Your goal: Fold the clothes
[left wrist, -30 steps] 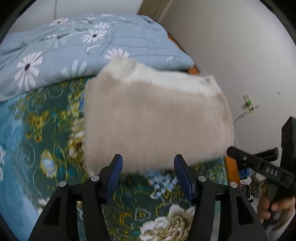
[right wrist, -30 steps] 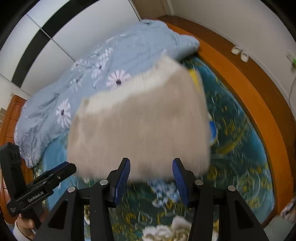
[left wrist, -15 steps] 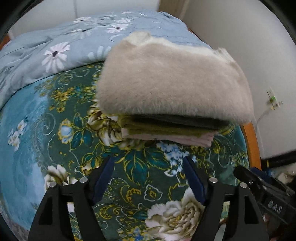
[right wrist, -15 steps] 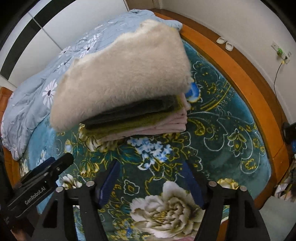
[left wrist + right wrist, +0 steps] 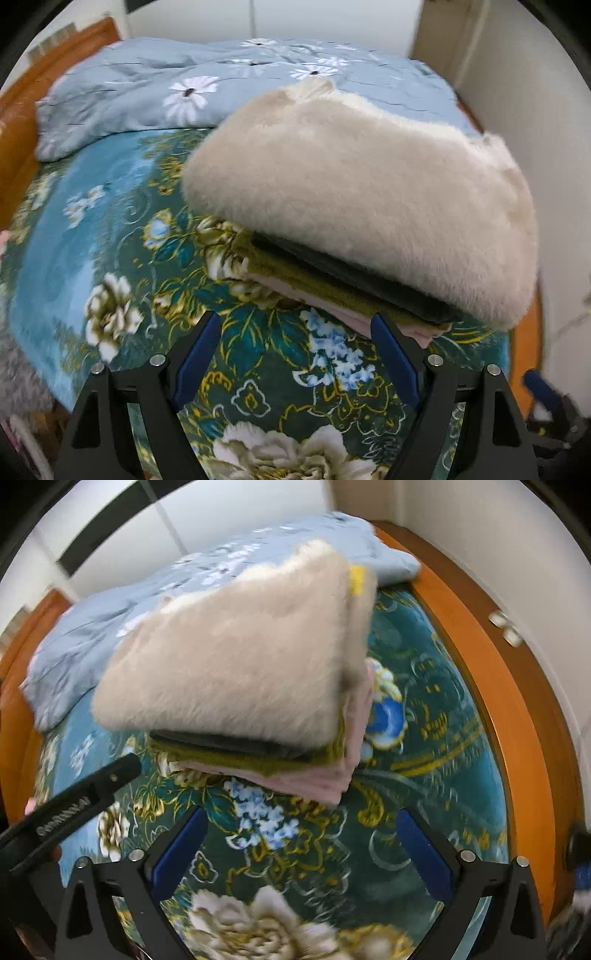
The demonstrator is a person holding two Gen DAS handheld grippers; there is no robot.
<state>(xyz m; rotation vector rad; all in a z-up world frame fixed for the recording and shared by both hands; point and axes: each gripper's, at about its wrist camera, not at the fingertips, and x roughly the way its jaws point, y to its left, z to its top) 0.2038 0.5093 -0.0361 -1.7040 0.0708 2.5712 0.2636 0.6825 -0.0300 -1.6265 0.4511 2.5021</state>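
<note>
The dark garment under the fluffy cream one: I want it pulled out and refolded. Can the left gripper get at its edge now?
Probably yes. The left gripper is open and empty, and the dark garment shows its edge toward it with only bedspread between. The cream garment lies on top.

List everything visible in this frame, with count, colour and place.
Fluffy garment: one, cream, top of the folded stack.
Folded clothes beneath: dark grey, olive, pink layers; exact count unclear.
Blanket: one, teal floral, covers the bed.
Duvet: one, light blue with daisies, bunched at the far end.
Bed frame: orange wood, around the mattress.
Left gripper: black with blue pads, jaws open, empty.
Right gripper: same, jaws open, empty.
</note>
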